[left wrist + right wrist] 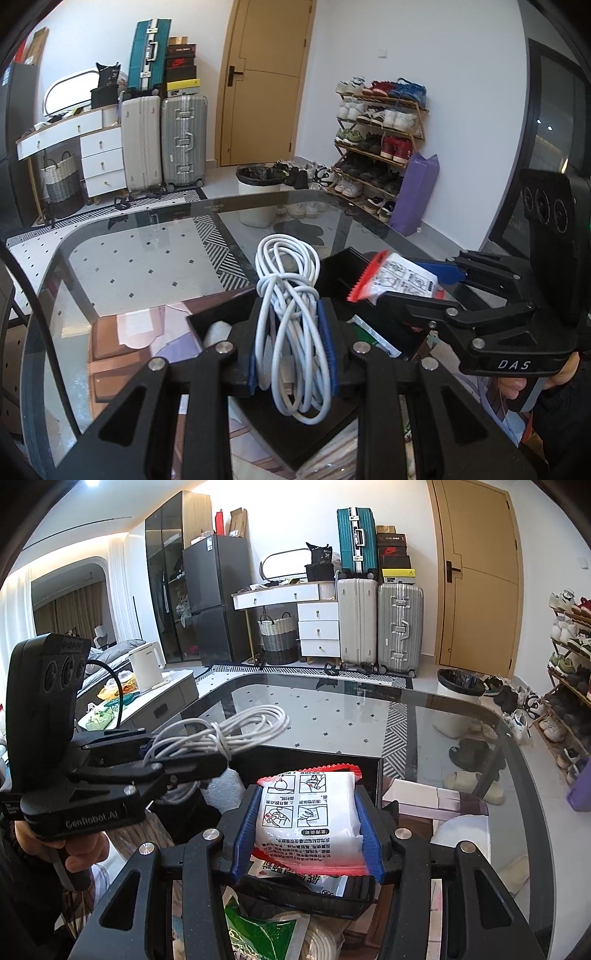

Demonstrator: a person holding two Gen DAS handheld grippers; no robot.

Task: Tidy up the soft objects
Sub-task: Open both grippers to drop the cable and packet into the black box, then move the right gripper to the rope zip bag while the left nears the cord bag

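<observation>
Kettle (147, 666) only in right view

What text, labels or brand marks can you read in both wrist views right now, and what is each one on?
"DAS": on the right gripper body, left wrist view.
"GenRobot.AI": on the left gripper body, right wrist view.
White packet in the right gripper: printed instruction panels and Chinese text, upside down, too small to read.
Shoe boxes on the suitcases: logos too blurred to read.
White cable bundle: no text.
</observation>
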